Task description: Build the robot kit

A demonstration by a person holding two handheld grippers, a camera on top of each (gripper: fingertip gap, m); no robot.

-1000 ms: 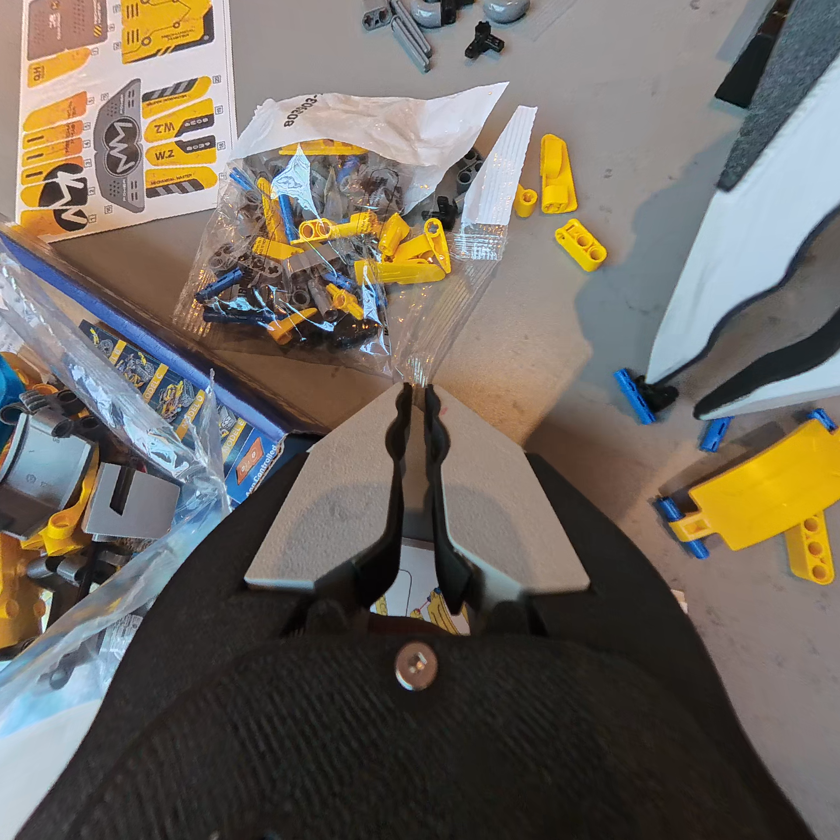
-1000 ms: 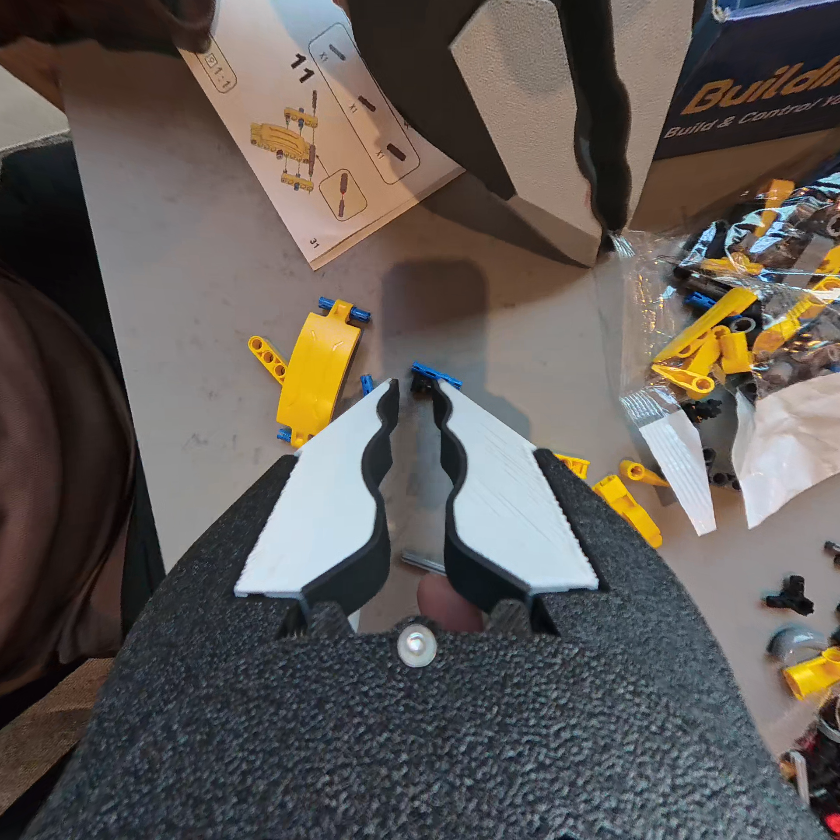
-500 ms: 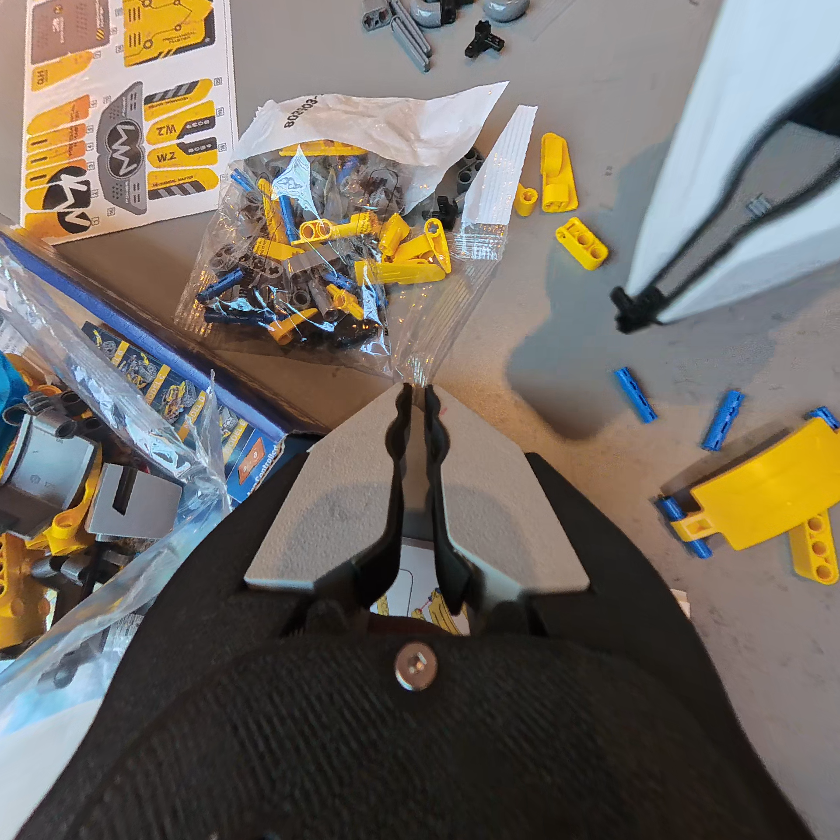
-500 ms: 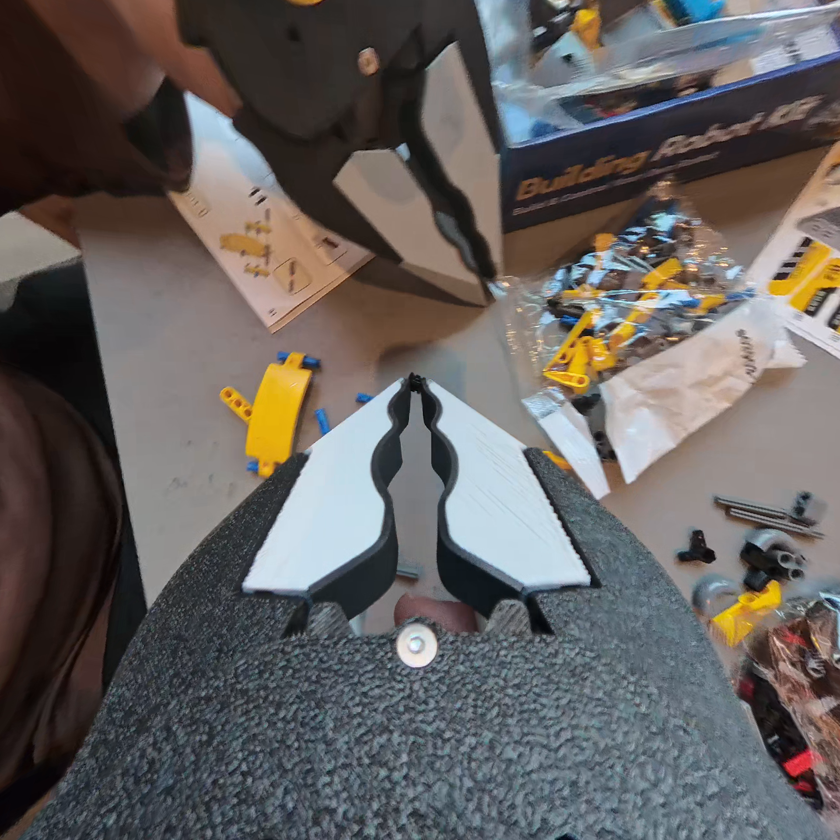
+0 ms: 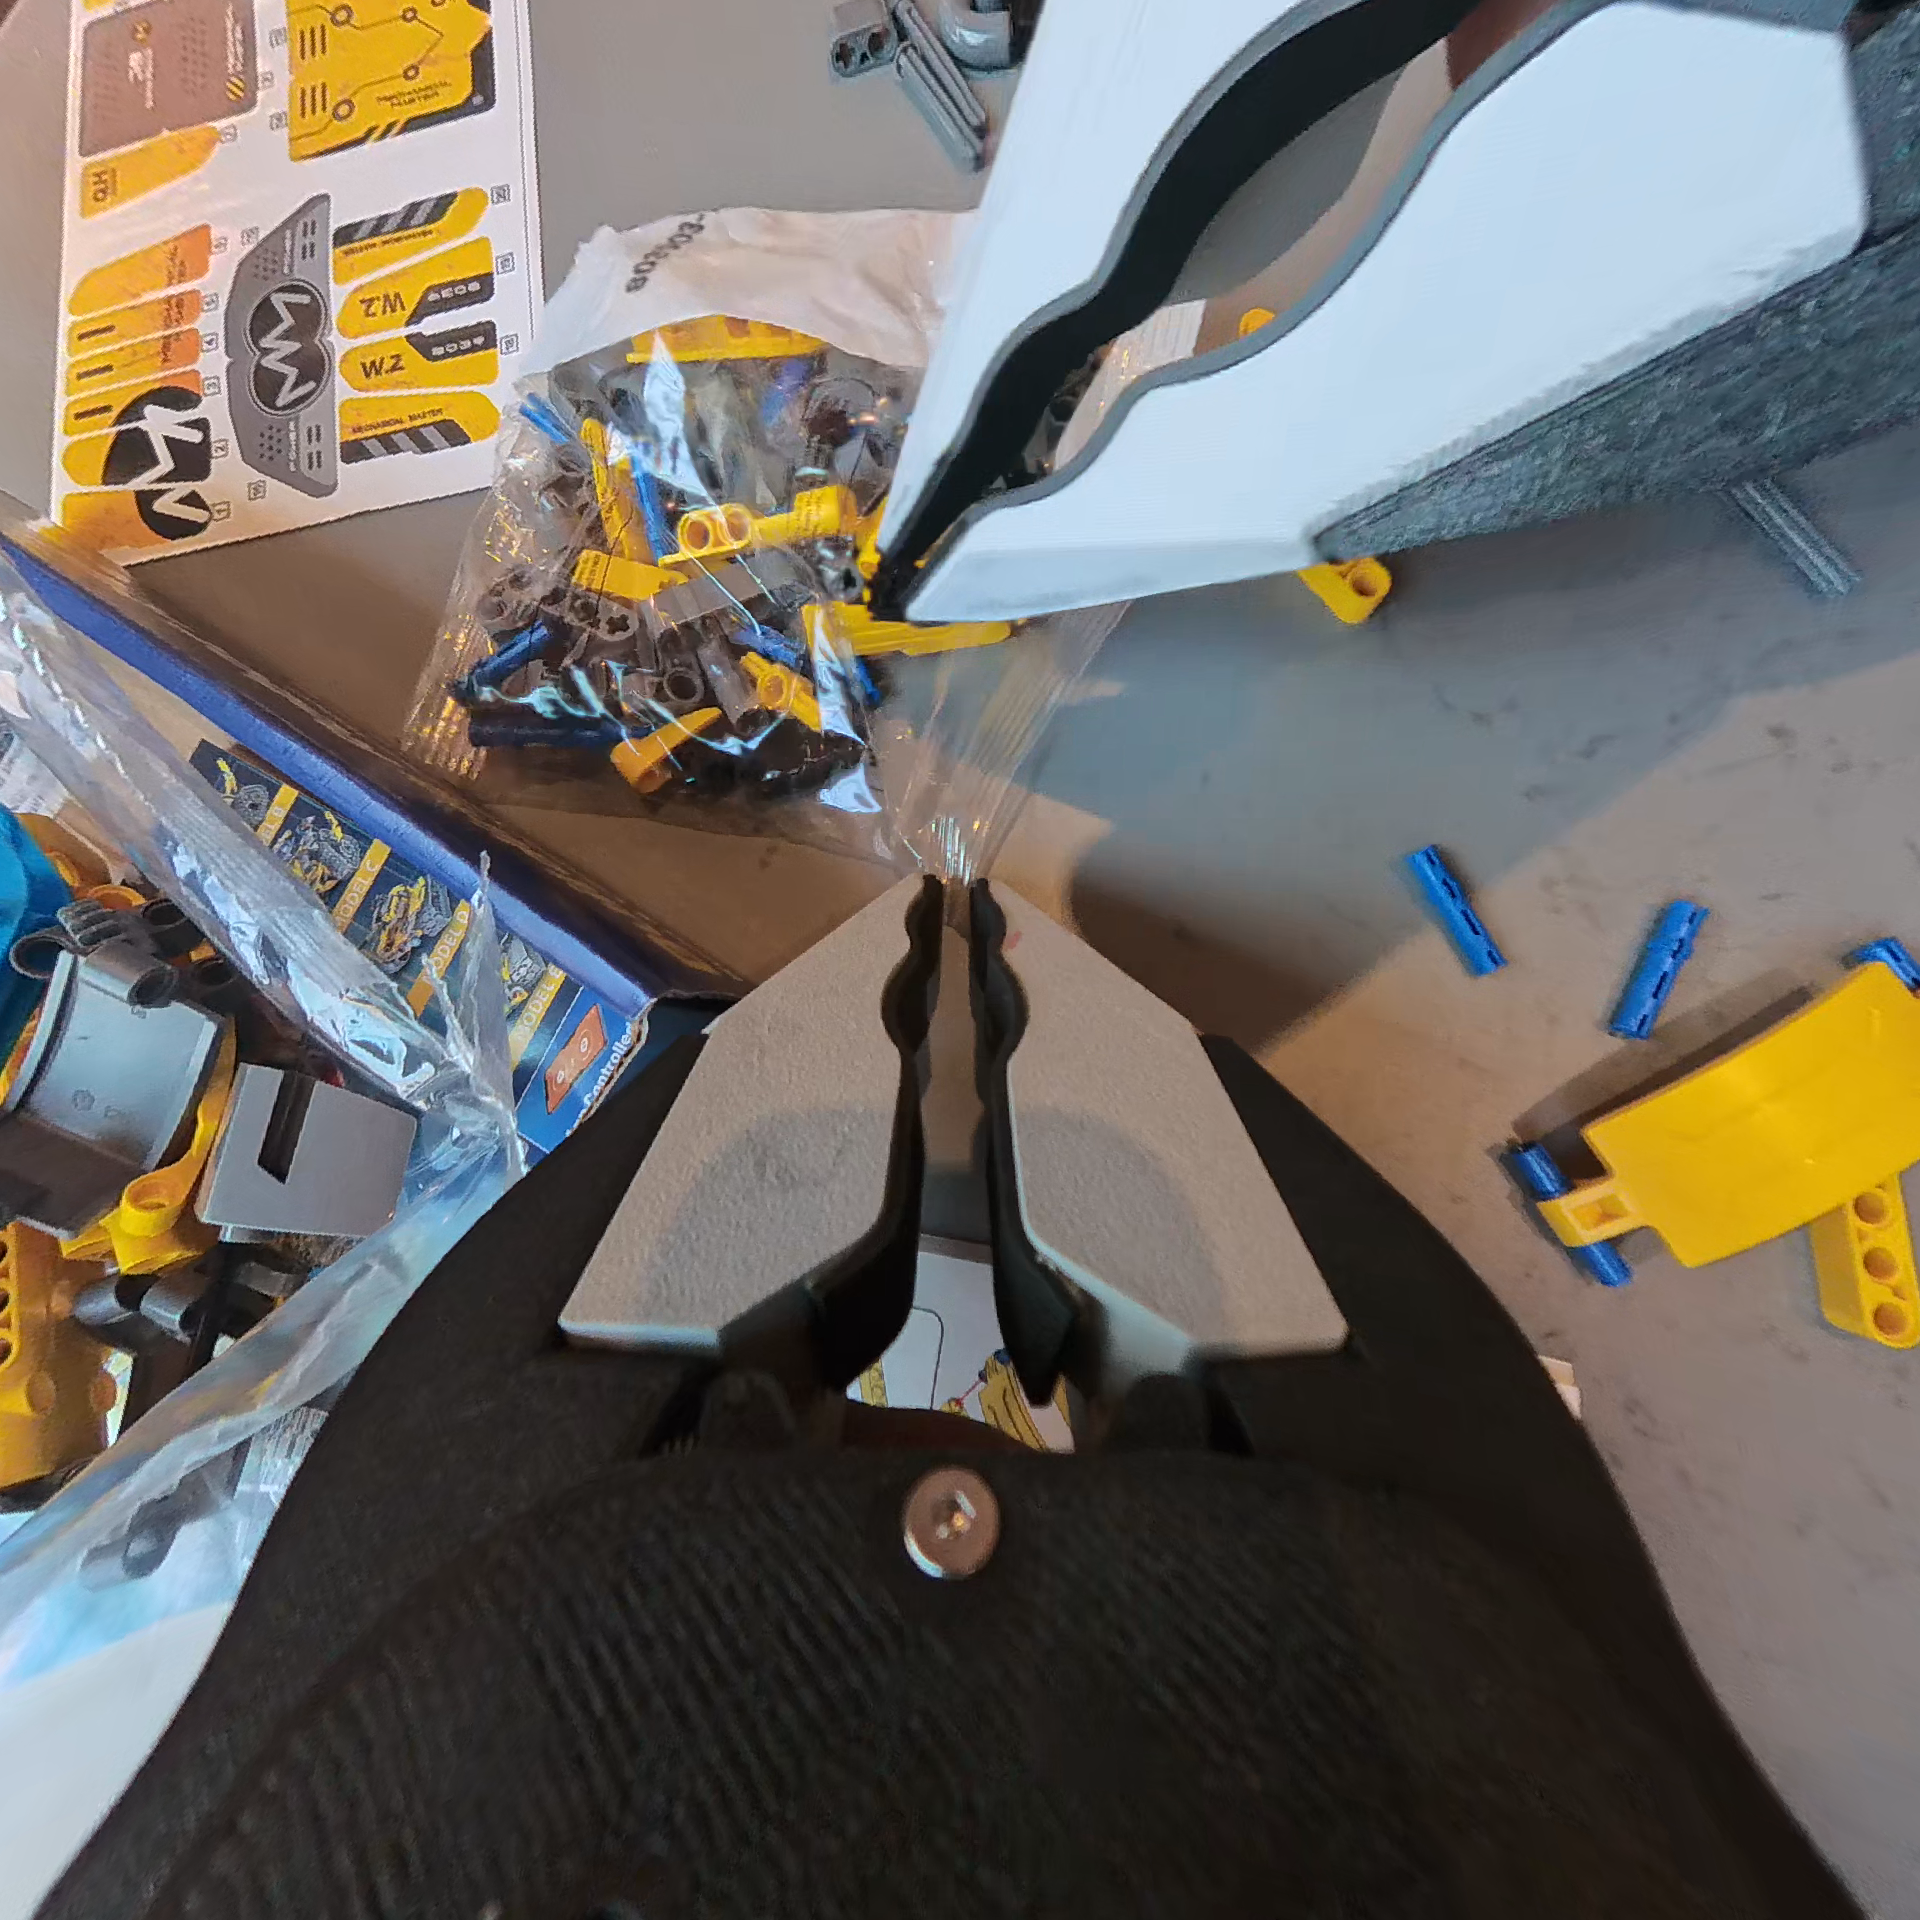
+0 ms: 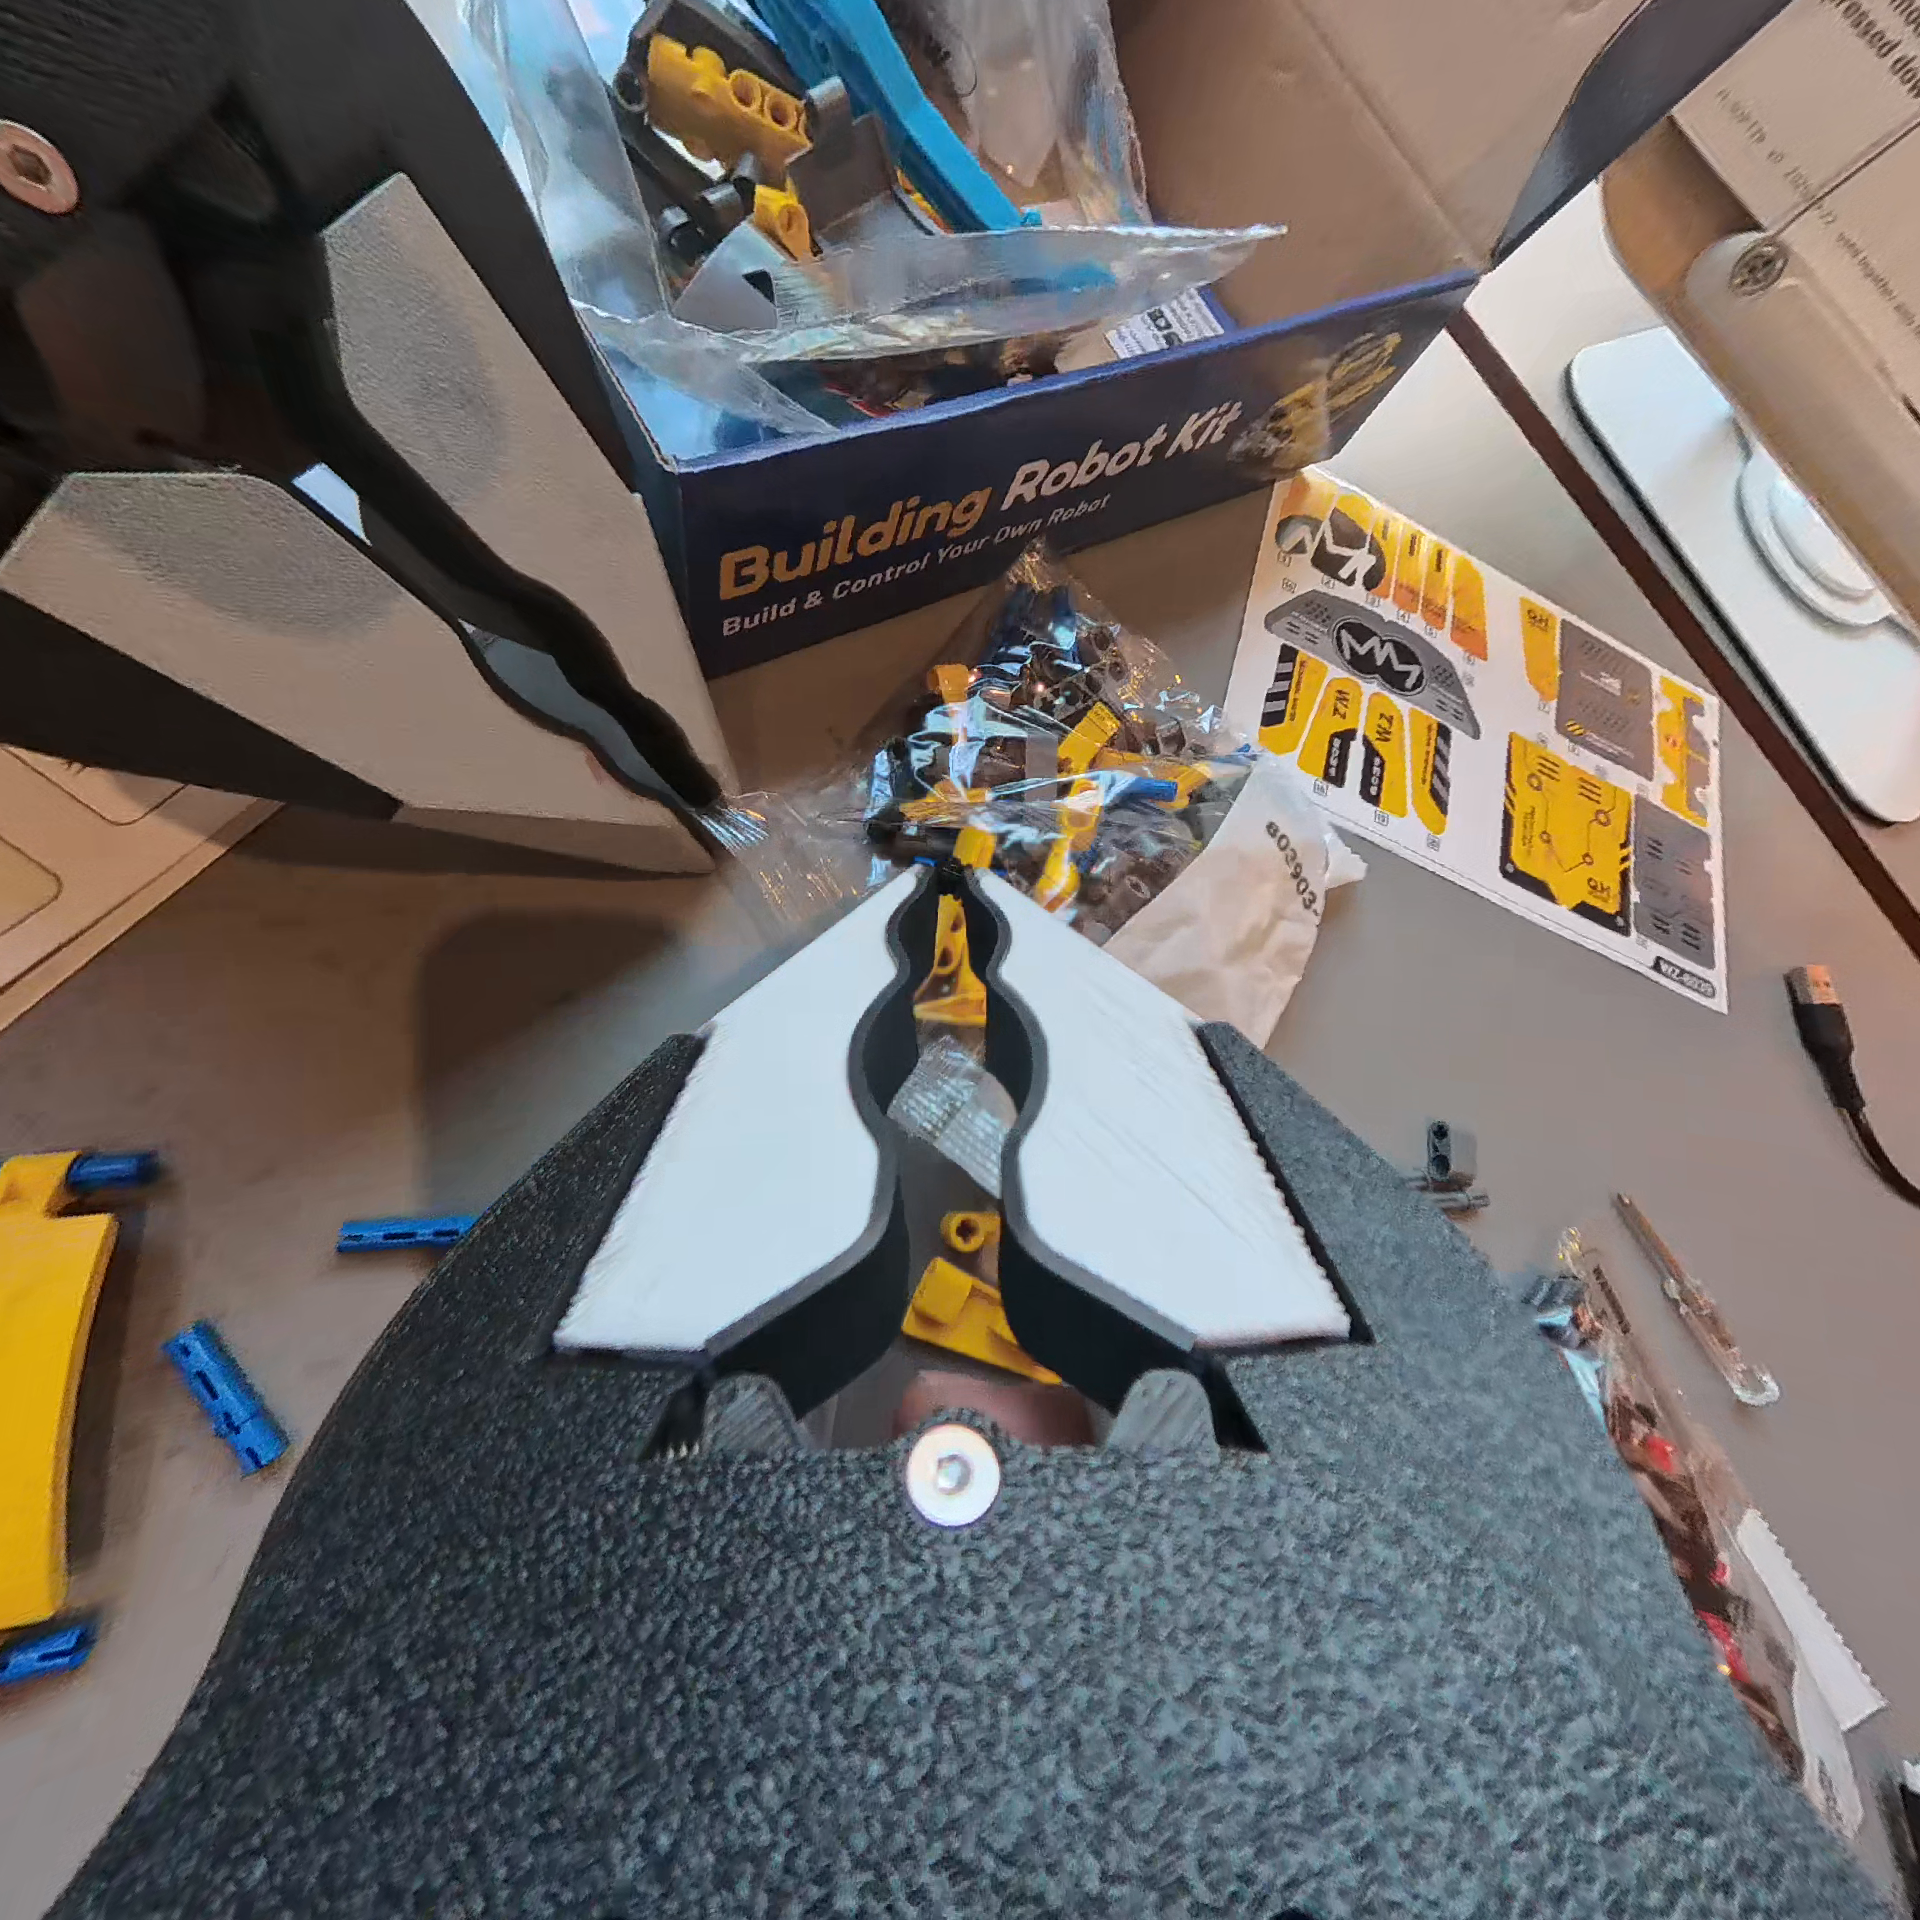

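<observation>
In the left wrist view, the left gripper (image 5: 954,883) is clenched on a corner of the clear parts bag (image 5: 686,582), the film bunched between its tips. The bag lies on the grey table (image 5: 1299,748), full of yellow, blue and dark pieces. Just past the bag's far-left side lies a sticker sheet (image 5: 291,260); on the bag's near-left side stands a blue cardboard box (image 5: 395,831) holding more bagged parts. The right gripper (image 5: 896,594) comes in over the bag's right side, tips pressed together at the bag's edge over a yellow piece, and hides that part of the bag. Well to the right of the bag lie two loose blue pins (image 5: 1444,909) and a curved yellow panel (image 5: 1756,1122).

In the right wrist view, the right gripper (image 6: 948,878) has its tips closed on something small and dark at the near edge of the parts bag (image 6: 1049,748); what it is cannot be told. The left gripper (image 6: 717,810) pinches the bag's left corner. Behind the bag stands the blue box (image 6: 987,520), to the bag's right the sticker sheet (image 6: 1486,727). A black cable (image 6: 1839,1049) lies beyond the sheet. Left of the bag, nearer the camera, lie blue pins (image 6: 223,1392) and the yellow panel (image 6: 47,1382).
</observation>
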